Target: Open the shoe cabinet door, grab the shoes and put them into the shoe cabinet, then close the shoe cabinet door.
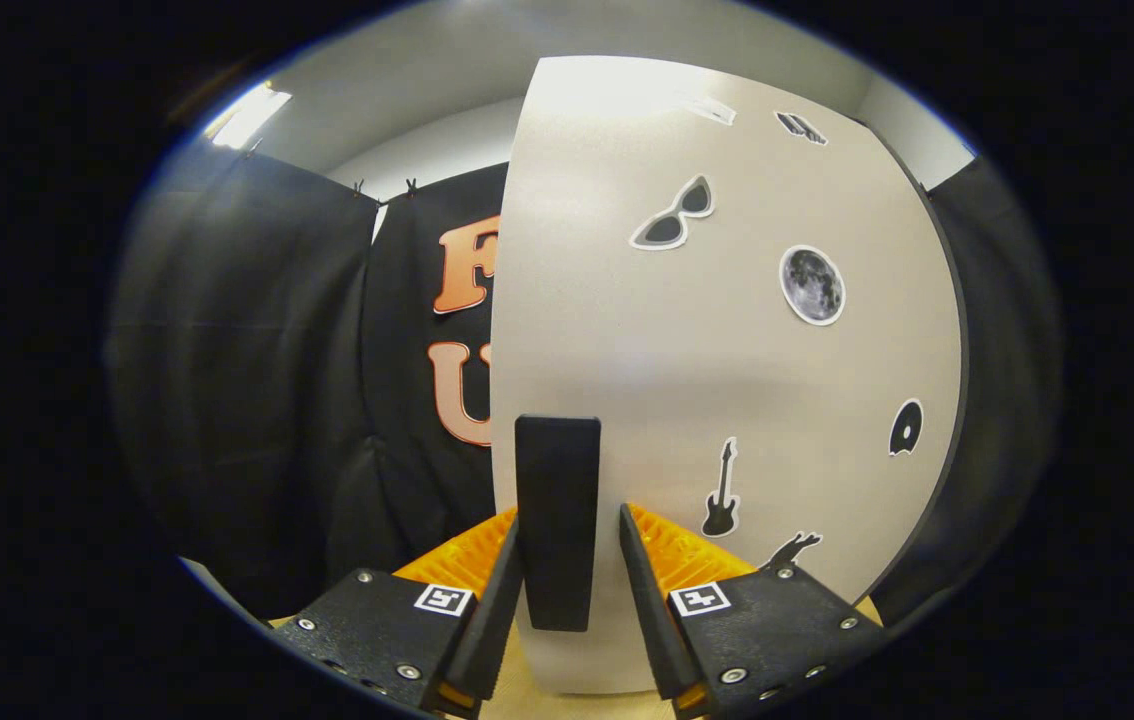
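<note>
The gripper is clamped on the door's handle, at 6 o'clock below the moon sticker, likely to swing the cabinet door.

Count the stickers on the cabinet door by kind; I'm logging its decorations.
Sunglasses: 1
Moon: 1
Guitar: 1
Disc: 1
Unclear shapes: 3
Total: 7 stickers on the door; the fingers flank its handle.

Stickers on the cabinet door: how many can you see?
6 on the door: top edge, sunglasses, moon, disc, guitar, one partly hidden behind the gripper on the handle.
</note>
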`<action>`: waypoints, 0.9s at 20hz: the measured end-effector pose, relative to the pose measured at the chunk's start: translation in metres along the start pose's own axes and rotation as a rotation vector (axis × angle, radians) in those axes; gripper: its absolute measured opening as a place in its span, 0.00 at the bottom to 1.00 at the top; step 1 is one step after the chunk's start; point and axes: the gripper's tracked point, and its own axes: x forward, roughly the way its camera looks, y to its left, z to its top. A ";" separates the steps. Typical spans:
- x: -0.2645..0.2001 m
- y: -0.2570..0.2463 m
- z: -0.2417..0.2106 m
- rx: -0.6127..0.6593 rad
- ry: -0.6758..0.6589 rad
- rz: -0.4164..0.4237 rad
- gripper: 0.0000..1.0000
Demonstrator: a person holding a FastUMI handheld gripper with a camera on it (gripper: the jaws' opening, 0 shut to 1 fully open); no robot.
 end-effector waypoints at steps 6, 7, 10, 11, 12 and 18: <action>0.006 0.001 -0.003 0.015 0.012 -0.038 0.60; 0.007 0.001 -0.003 0.020 0.014 -0.044 0.60; 0.010 0.000 -0.006 0.018 0.020 -0.052 0.60; 0.007 0.001 -0.003 0.019 0.009 -0.056 0.60; 0.008 0.001 -0.005 0.015 0.015 -0.055 0.60; 0.007 0.004 -0.009 0.059 0.052 -0.030 0.61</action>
